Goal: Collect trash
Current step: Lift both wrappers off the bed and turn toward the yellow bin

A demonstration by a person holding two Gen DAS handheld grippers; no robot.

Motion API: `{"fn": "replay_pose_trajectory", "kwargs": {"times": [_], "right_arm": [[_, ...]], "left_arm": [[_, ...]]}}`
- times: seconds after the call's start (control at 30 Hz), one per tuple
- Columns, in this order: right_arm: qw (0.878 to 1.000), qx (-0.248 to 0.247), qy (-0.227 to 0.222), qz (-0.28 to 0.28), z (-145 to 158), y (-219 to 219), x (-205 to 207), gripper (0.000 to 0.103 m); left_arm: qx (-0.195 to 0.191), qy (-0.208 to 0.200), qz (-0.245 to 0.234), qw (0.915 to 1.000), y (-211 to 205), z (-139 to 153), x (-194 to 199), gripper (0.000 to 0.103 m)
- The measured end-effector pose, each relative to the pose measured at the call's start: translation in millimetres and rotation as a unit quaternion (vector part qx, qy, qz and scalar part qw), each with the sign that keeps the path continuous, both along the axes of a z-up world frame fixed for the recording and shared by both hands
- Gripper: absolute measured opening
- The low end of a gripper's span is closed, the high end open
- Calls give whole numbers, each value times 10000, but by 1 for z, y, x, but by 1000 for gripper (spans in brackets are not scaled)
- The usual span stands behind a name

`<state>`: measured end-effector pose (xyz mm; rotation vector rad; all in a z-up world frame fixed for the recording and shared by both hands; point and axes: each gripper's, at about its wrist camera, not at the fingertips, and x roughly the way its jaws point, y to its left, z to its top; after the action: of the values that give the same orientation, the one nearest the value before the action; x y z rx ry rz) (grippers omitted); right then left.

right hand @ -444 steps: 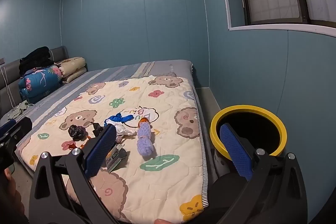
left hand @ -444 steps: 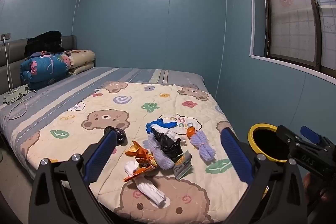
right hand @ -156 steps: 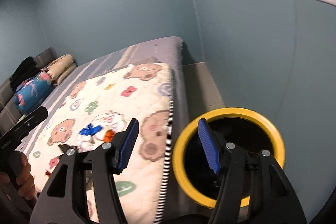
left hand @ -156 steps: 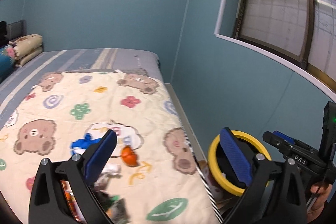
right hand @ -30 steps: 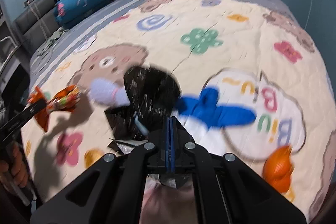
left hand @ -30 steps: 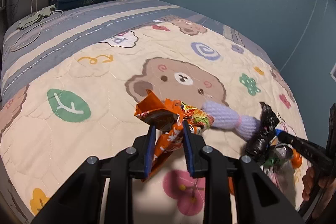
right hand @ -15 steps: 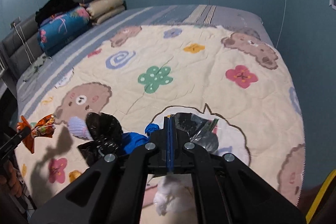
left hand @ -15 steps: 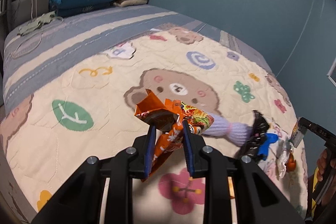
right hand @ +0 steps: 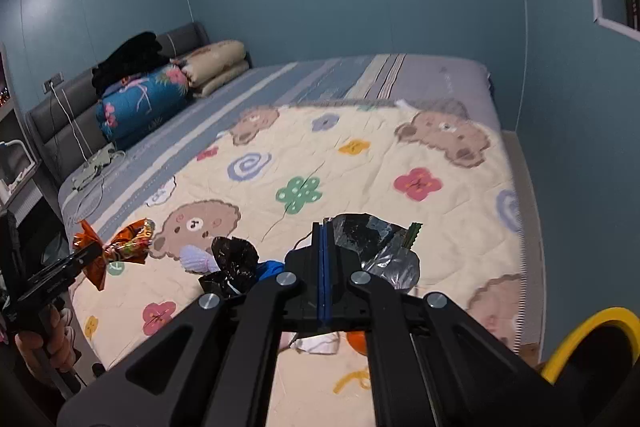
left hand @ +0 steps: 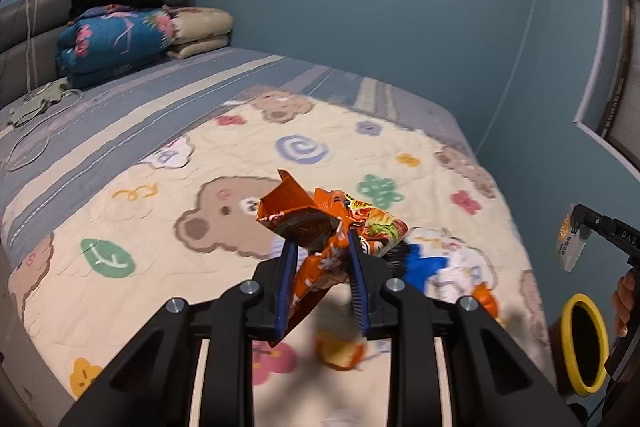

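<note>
My left gripper is shut on a crumpled orange snack wrapper and holds it in the air above the bear-print quilt. My right gripper is shut on a clear and silver plastic wrapper, also lifted off the bed. The right gripper and its wrapper show at the right edge of the left wrist view. A yellow-rimmed bin stands on the floor by the bed's right side. A black bag lies on the quilt.
On the quilt also lie a lavender sock, a blue item, a white cloth and a small orange thing. Folded bedding is stacked at the headboard. A blue wall runs along the bed's far side.
Both grippers have risen off the quilt with their wrappers. The right one pulled its wrapper out of the pile and swung right; the yellow bin has come into both views.
</note>
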<state>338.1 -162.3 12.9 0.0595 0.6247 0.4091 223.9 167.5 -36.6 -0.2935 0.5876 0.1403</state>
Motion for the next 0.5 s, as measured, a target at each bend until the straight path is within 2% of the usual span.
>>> {"fn": "replay_pose_trajectory", "kwargs": {"times": [0.27,0.5], "right_arm": [[9986,23,-447,-284,45,-53,-48,0],[9955,48,-631,-706,64,-111,-85,0]], "left_arm": [[18,-405,-583,9975,-61,39,-11,23],[-38,-673,-1329,9888,-128,67,-17,23]]}}
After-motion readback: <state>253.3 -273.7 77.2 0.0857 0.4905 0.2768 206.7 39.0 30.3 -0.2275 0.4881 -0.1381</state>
